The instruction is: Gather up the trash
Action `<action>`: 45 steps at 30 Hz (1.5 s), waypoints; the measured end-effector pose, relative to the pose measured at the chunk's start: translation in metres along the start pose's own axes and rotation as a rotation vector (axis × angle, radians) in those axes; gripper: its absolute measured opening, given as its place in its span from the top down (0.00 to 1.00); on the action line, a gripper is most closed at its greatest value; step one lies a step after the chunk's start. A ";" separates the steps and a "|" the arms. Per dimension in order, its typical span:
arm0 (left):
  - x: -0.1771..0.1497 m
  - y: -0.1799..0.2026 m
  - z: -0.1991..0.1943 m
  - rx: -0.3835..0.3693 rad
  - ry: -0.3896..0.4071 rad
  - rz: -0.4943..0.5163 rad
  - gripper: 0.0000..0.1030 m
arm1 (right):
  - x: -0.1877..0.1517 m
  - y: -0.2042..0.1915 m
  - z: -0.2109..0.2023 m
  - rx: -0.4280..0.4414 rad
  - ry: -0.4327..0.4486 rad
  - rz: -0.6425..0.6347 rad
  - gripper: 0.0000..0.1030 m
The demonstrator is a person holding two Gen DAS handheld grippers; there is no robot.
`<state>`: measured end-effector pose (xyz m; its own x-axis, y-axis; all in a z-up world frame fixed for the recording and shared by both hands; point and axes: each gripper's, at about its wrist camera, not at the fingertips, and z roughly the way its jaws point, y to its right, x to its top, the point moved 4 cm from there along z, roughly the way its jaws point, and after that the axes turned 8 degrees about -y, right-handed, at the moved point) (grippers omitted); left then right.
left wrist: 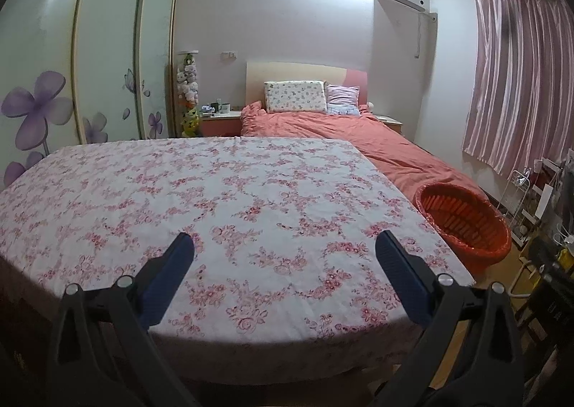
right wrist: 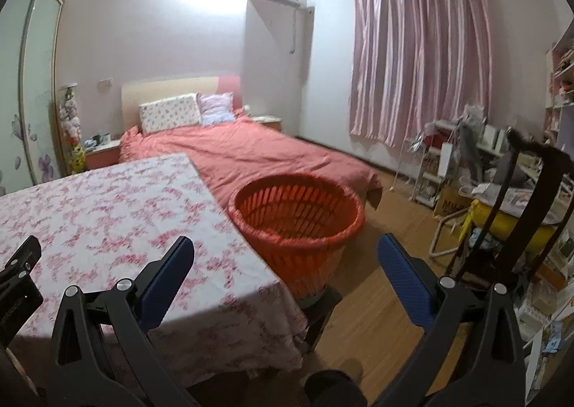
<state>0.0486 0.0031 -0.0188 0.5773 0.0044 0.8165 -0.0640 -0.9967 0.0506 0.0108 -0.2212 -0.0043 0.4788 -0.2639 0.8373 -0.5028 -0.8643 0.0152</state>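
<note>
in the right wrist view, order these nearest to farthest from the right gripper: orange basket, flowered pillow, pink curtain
1. Orange basket, just ahead of the right gripper, beside the table.
2. Flowered pillow, at the bed's head, left.
3. Pink curtain, on the far wall, right.

1 orange basket (right wrist: 297,213); 1 table (left wrist: 222,199); 1 bed (right wrist: 251,152); 2 pillows (left wrist: 296,96).

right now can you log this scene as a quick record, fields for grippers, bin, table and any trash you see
left gripper: open, empty, over the table
right gripper: open, empty, facing the bin
bin: orange slatted basket with a liner, beside the table's right edge, looks empty
table: floral tablecloth, nothing on it
trash: none visible on the table
behind: bed with red duvet
</note>
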 end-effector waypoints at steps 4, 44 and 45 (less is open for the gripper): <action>-0.002 -0.002 0.001 -0.006 -0.023 -0.011 0.04 | -0.004 0.000 0.004 -0.001 -0.048 0.005 0.02; 0.006 0.017 -0.032 0.013 0.020 0.050 0.04 | -0.006 0.010 -0.006 0.031 -0.075 0.044 0.02; 0.006 0.017 -0.032 0.014 0.021 0.051 0.04 | -0.006 0.010 -0.006 0.032 -0.075 0.044 0.02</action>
<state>0.0247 -0.0117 0.0055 0.5562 -0.0451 0.8298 -0.0818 -0.9967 0.0007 -0.0015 -0.2250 -0.0060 0.5100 -0.3325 0.7933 -0.5021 -0.8639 -0.0393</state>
